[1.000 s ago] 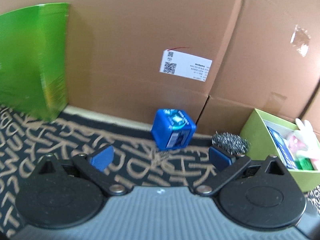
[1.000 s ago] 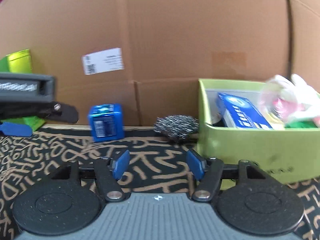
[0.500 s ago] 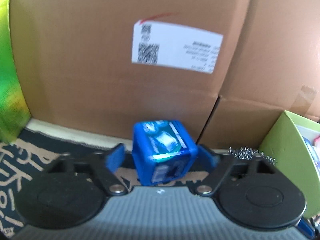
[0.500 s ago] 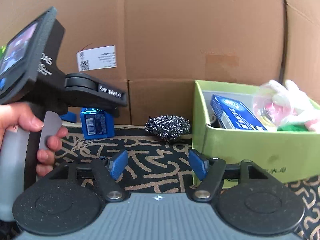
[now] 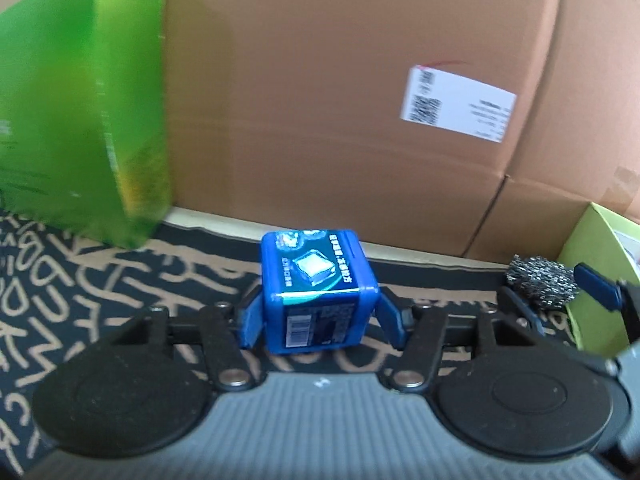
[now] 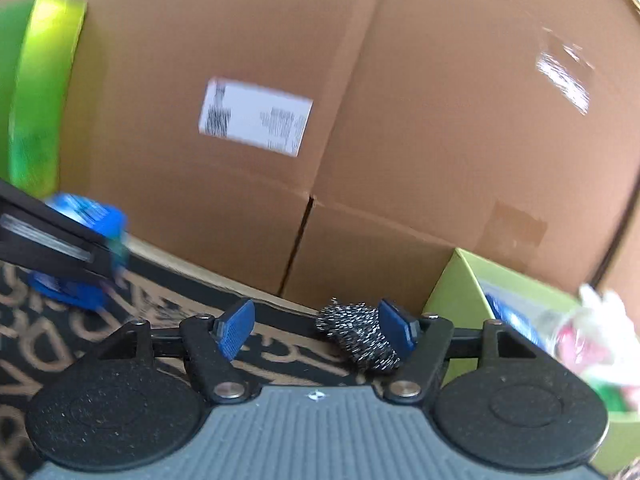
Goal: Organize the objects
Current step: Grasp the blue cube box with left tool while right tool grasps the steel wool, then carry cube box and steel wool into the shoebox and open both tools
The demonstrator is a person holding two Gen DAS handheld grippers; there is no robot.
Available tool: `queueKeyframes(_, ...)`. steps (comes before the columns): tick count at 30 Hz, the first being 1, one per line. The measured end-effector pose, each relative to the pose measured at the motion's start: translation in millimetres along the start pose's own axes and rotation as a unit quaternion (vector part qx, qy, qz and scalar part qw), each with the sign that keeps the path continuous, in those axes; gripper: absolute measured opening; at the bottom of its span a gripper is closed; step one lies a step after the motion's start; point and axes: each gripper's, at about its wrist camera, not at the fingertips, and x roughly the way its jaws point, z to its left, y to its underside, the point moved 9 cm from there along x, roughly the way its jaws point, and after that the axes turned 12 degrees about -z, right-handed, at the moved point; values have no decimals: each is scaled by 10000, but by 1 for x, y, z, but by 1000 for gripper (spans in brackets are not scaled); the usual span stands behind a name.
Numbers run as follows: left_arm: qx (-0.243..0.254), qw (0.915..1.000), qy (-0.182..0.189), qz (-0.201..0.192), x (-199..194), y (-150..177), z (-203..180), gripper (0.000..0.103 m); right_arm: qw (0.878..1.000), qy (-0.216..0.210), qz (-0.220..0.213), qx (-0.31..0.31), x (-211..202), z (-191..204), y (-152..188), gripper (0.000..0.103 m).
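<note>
**Left claw closing on the blue cube, right claw lined up on the scourer**

The left gripper (image 5: 320, 322) has its jaws closing around the blue cube (image 5: 318, 292), a blue pad at each side face; the pads look to be touching or all but touching, so the grip seems just forming. The cube sits on the patterned mat (image 5: 100, 272), near the cardboard wall (image 5: 320, 100) and right of the tall green box (image 5: 80, 120).

The right gripper (image 6: 316, 330) stands apart, empty, its right pad just beside the steel wool scourer (image 6: 356, 334), which lies on the mat next to the open green tray (image 6: 460, 292).

The step in hand appears to be picking up the cube. Next calls for a firm squeeze, then a lift clear of the mat toward the tray.
</note>
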Motion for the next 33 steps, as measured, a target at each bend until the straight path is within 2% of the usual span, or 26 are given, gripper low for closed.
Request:
queueKeyframes(4, -212, 9996, 162, -17, -5, -8, 12, 58, 9982, 110, 380, -448, 26, -7, 4, 72)
queueKeyframes(8, -239, 9993, 290, -10, -7, -8, 9, 58, 9931, -27, 921, -721, 48, -11, 13, 68)
queueKeyframes(9, -249, 9992, 327, -9, -7, -8, 10, 58, 9915, -65, 1056, -758, 51, -11, 16, 53)
queueKeyframes(10, -259, 9990, 352, -4, -6, -8, 9, 58, 9908, 47, 1122, -760, 53, -16, 17, 43)
queueKeyframes(11, -264, 9990, 366, 1, -7, -8, 9, 58, 9909, 179, 1119, -721, 52, -22, 16, 37)
queueKeyframes(12, -260, 9989, 377, 5, -6, -7, 10, 58, 9927, 91, 1104, -485, 48, -26, 14, 35)
queueKeyframes(16, -186, 9991, 380, 15, -6, -5, 7, 58, 9946, -454, 875, 330, 12, -28, -3, 34)
queueKeyframes(22, 101, 9988, 479, 29, -10, 1, -7, 58, 9838, -1358, 742, 904, -57, -18, -5, 34)
queueKeyframes(28, 424, 9956, 840, -8, -21, 7, -32, 58, 9762, -1631, 671, 1262, -116, -15, 4, 34)
queueKeyframes(33, 661, 9901, 1239, 68, -47, 25, -61, 58, 9733, -1650, 560, 1497, -151, -25, 16, 35)
